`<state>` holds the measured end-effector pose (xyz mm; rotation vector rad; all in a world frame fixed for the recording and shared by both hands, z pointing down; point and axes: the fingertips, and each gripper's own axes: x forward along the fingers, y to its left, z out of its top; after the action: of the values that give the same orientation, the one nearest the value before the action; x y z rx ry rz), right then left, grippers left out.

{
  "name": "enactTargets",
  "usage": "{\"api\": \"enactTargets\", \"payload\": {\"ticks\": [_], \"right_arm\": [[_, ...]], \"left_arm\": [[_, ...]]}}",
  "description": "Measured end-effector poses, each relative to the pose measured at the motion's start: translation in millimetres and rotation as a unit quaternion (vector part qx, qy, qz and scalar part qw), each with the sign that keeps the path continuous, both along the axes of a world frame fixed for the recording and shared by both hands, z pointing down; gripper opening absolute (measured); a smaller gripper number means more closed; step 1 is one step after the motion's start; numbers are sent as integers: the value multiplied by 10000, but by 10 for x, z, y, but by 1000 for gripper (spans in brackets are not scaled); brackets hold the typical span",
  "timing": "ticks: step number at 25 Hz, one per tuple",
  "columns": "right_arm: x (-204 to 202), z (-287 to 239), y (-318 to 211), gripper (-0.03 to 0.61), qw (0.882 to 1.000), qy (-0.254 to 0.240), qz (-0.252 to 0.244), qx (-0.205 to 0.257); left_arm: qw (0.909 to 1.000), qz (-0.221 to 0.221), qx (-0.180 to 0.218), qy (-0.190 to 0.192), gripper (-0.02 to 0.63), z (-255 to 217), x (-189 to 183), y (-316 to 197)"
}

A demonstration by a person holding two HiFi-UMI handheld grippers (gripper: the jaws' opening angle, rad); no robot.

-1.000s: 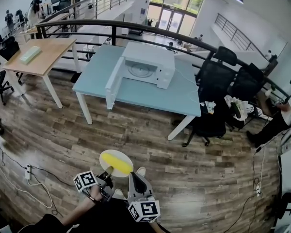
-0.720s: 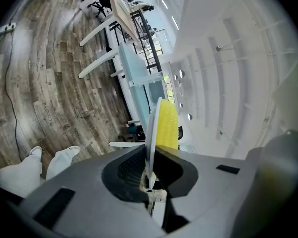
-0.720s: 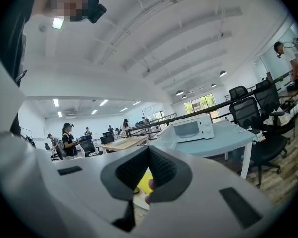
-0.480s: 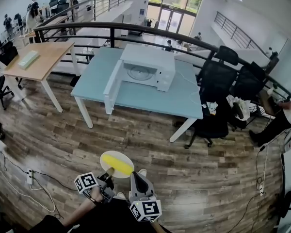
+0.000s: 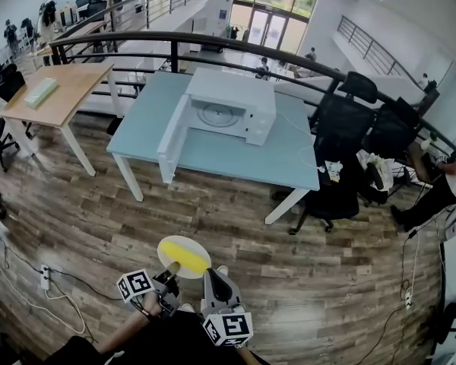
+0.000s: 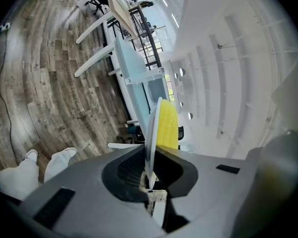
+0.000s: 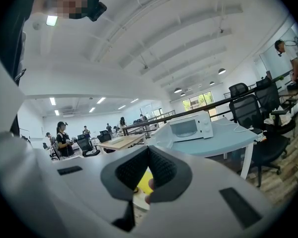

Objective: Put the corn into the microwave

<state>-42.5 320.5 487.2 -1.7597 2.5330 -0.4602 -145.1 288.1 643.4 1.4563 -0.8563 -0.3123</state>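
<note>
A yellow corn cob (image 5: 184, 257) lies on a white round plate (image 5: 194, 243) held over the wood floor at the bottom of the head view. My left gripper (image 5: 171, 269) is shut on the plate's near rim; in the left gripper view the plate (image 6: 151, 133) stands edge-on between the pads with the corn (image 6: 167, 125) on it. Just to the right, my right gripper (image 5: 213, 277) is shut and holds nothing. The white microwave (image 5: 229, 105) stands on a light blue table (image 5: 235, 157) ahead, and its door (image 5: 172, 137) is swung open to the left. The right gripper view shows the microwave (image 7: 188, 125) too.
A wooden table (image 5: 61, 90) stands at the far left. Black office chairs (image 5: 340, 131) crowd the blue table's right end, and a person (image 5: 450, 175) sits beyond them. Cables and a power strip (image 5: 44, 274) lie on the floor to my left. A dark railing (image 5: 213, 42) runs behind the table.
The blue table and microwave have come slightly nearer and lower in the head view as I walk toward them. Both grippers keep their places and the plate stays held.
</note>
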Motion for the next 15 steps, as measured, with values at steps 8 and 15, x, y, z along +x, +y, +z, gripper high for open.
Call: {"api": "enactTargets", "payload": {"ticks": [8,15], "right_arm": [[197,39,-428,9,9999,11,-67,-126],[388,53,-839,9,9997,-40,-152,-167]], "left_arm": [[9999,-82,-109,-10,29,18,175,-366],[9998,-168,-117,-36,29,-2,347,-723]]}}
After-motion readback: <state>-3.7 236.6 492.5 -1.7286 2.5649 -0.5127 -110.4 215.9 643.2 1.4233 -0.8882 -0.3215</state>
